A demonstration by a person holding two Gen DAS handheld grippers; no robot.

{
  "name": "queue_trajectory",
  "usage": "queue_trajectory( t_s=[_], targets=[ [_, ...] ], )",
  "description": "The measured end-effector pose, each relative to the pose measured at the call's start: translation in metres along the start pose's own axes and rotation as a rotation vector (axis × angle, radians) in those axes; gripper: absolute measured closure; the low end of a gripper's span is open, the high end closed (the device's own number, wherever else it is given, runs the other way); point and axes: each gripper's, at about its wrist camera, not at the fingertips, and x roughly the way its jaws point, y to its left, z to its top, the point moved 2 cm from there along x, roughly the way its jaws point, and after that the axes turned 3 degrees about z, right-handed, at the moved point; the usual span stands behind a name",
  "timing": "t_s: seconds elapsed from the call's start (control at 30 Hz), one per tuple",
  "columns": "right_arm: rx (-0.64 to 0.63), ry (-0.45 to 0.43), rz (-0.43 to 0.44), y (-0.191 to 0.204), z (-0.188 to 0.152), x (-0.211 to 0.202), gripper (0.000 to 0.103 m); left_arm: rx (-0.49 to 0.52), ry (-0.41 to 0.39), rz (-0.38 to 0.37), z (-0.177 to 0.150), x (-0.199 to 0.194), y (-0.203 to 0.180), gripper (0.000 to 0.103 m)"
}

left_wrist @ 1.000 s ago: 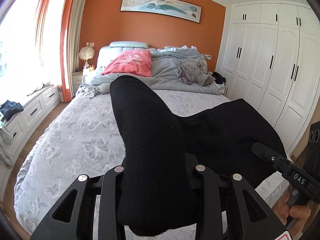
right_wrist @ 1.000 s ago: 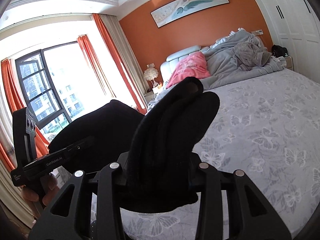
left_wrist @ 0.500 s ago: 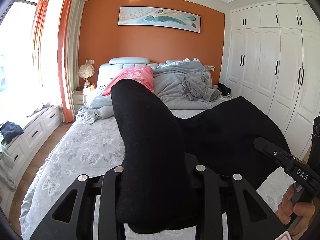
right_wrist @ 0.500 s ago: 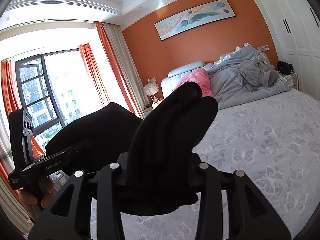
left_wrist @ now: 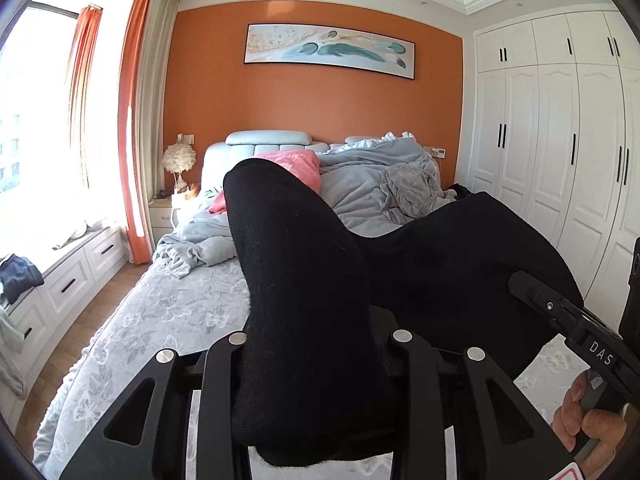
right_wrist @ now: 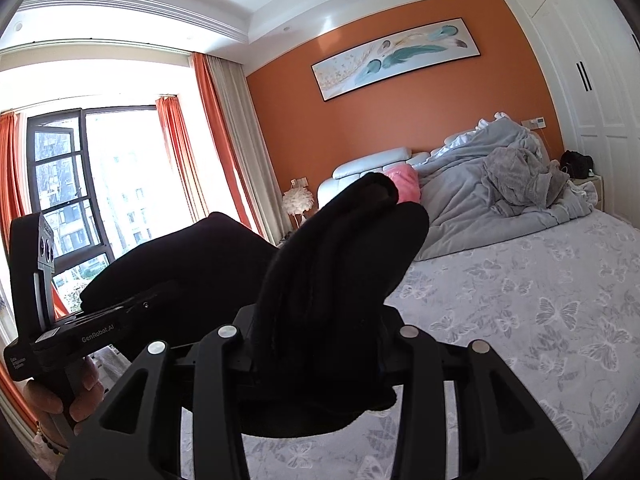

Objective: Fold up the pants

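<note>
Gripping the black pants point(left_wrist: 304, 320), both grippers' jaws are clamping fabric; only the right wrist view is showing the window point(right_wrist: 80, 184), upper left.

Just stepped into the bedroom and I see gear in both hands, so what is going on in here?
A person is folding a pair of black pants with a hand-held gripper in each hand. The left hand-held gripper is clamped on one bunched end of the fabric and the right hand-held gripper on another, so the pants hang stretched between them in the air above the foot of the bed. Nothing is laid down or folded on the butterfly-print cover yet.
</note>
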Motion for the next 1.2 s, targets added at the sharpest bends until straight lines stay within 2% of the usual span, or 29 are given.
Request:
queue_trajectory(
  t_s=[0.17,0.57,0.63,0.67,0.7,0.73,0.77,0.8,0.83,0.87,0.9,0.93,0.97,1.03,1.1,1.17,1.2],
  targets=[
    [0.003,0.015,-0.018,-0.024,-0.018,0.03,0.066,0.015,0.013,0.009,-0.014,0.043,0.006,0.074],
    [0.078,0.101,-0.042,-0.074,-0.069,0.087,0.066,0.027,0.109,0.026,-0.055,0.129,0.015,0.073],
    [0.089,0.134,-0.056,-0.086,-0.084,0.1,0.062,0.018,0.135,0.029,-0.065,0.144,0.018,0.072],
    [0.083,0.168,-0.072,-0.095,-0.095,0.111,0.06,0.012,0.15,0.031,-0.071,0.153,0.02,0.068],
    [0.07,0.232,-0.1,-0.108,-0.113,0.126,0.052,0.008,0.172,0.04,-0.081,0.165,0.024,0.066],
    [0.059,0.311,-0.151,-0.124,-0.134,0.14,0.037,0.003,0.199,0.044,-0.093,0.179,0.027,0.06],
    [0.035,0.374,-0.24,-0.14,-0.154,0.149,0.027,0.001,0.235,0.053,-0.108,0.194,0.032,0.039],
    [-0.001,0.432,-0.363,-0.158,-0.177,0.152,0.02,0.015,0.279,0.098,-0.13,0.212,0.038,0.029],
    [-0.041,0.478,-0.473,-0.173,-0.195,0.148,0.022,0.037,0.311,0.156,-0.151,0.226,0.044,0.026],
    [-0.051,0.488,-0.524,-0.182,-0.205,0.138,0.024,0.073,0.347,0.204,-0.172,0.234,0.052,0.027],
    [-0.034,0.47,-0.489,-0.184,-0.207,0.126,0.035,0.1,0.394,0.241,-0.189,0.238,0.061,0.029],
    [-0.006,0.45,-0.412,-0.179,-0.203,0.117,0.047,0.089,0.417,0.242,-0.197,0.236,0.069,0.032],
    [0.002,0.444,-0.362,-0.17,-0.197,0.115,0.052,0.058,0.412,0.227,-0.199,0.23,0.076,0.032],
    [-0.014,0.445,-0.274,-0.144,-0.184,0.127,0.066,-0.012,0.348,0.216,-0.187,0.213,0.084,0.032],
    [-0.004,0.451,-0.185,-0.122,-0.175,0.149,0.068,-0.051,0.309,0.174,-0.167,0.207,0.075,0.029],
    [-0.009,0.483,-0.159,-0.114,-0.181,0.177,0.068,-0.065,0.322,0.133,-0.156,0.214,0.058,0.02],
    [-0.014,0.529,-0.164,-0.119,-0.192,0.193,0.058,-0.067,0.34,0.12,-0.156,0.222,0.052,0.018]
  ],
)
